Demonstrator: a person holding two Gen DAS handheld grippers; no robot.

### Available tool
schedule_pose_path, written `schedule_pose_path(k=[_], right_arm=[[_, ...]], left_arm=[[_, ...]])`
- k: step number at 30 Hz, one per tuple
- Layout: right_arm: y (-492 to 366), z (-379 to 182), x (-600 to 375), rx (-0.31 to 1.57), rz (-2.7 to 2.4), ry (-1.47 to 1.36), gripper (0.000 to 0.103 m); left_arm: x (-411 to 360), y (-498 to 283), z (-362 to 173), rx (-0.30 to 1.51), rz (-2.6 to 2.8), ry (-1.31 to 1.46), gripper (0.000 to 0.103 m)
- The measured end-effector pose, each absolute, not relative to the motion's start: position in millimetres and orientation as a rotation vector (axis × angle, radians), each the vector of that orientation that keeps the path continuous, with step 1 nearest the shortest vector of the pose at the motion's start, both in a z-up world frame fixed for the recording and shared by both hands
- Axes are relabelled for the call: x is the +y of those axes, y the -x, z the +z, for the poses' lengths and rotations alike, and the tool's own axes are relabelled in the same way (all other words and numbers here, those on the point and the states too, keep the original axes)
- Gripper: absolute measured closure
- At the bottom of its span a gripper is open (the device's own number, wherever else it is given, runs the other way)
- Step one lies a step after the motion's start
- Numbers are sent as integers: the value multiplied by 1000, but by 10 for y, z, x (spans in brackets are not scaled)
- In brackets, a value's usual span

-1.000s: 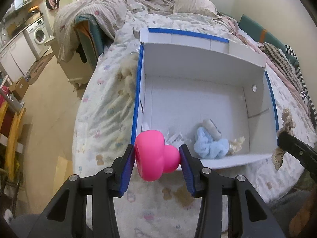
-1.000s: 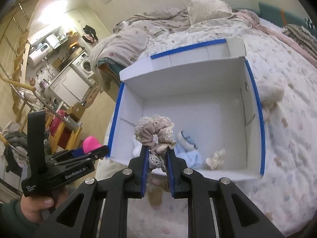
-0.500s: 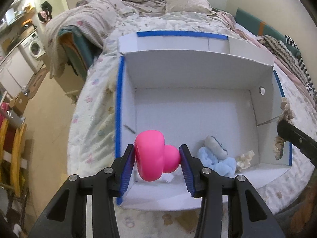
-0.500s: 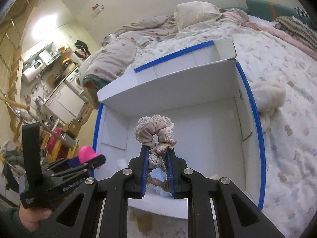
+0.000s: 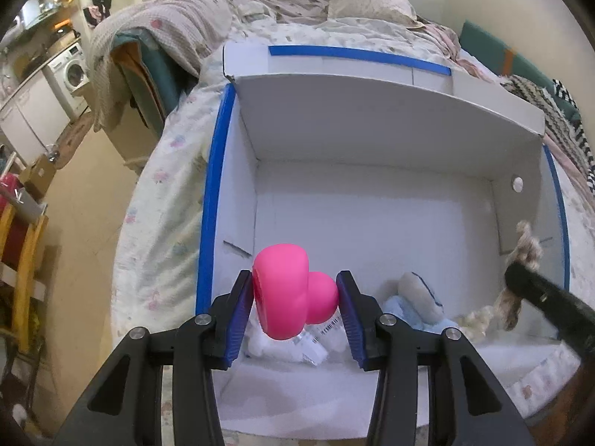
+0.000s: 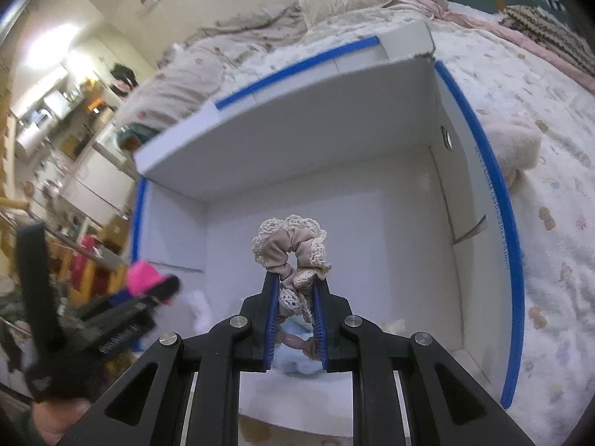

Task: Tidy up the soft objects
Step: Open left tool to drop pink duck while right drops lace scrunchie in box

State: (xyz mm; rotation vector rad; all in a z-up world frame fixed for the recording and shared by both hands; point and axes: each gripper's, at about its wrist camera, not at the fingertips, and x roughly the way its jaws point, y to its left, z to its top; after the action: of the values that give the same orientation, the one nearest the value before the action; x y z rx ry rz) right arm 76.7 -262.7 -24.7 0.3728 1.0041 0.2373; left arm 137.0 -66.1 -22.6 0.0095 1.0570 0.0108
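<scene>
A white cardboard box (image 5: 372, 223) with blue-taped rims lies open on the bed. My left gripper (image 5: 295, 293) is shut on a pink soft toy (image 5: 286, 290) and holds it above the box's near left corner. My right gripper (image 6: 295, 290) is shut on a beige lace-edged scrunchie (image 6: 290, 252) above the box floor (image 6: 372, 241). In the box lie a light blue cloth (image 5: 401, 308), a grey-white soft item (image 5: 418, 291), a cream piece (image 5: 476, 319) and white fluffy stuff (image 5: 275, 345). The left gripper and pink toy (image 6: 143, 278) show blurred in the right wrist view.
The bed's patterned quilt (image 6: 539, 260) surrounds the box, with a fluffy cream item (image 6: 513, 145) right of it. Piled blankets and a pillow (image 5: 368, 3) lie behind. A washing machine (image 5: 70, 72) and floor are off the bed's left side.
Both grippers have moved forward and down over the box. The pink toy went from the near rim to inside the box's left corner; the scrunchie now hangs deeper over the floor.
</scene>
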Motion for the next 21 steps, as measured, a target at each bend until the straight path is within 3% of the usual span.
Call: schedule_pose_path(k=[17, 21], right_arm=[[-816, -387, -2530, 1047, 207, -335, 83], [-814, -392, -2569, 1042, 187, -345, 72]], left_arm=[[-697, -1381, -277, 1075, 12, -35, 61], [-683, -1370, -270, 1081, 14, -30, 61]])
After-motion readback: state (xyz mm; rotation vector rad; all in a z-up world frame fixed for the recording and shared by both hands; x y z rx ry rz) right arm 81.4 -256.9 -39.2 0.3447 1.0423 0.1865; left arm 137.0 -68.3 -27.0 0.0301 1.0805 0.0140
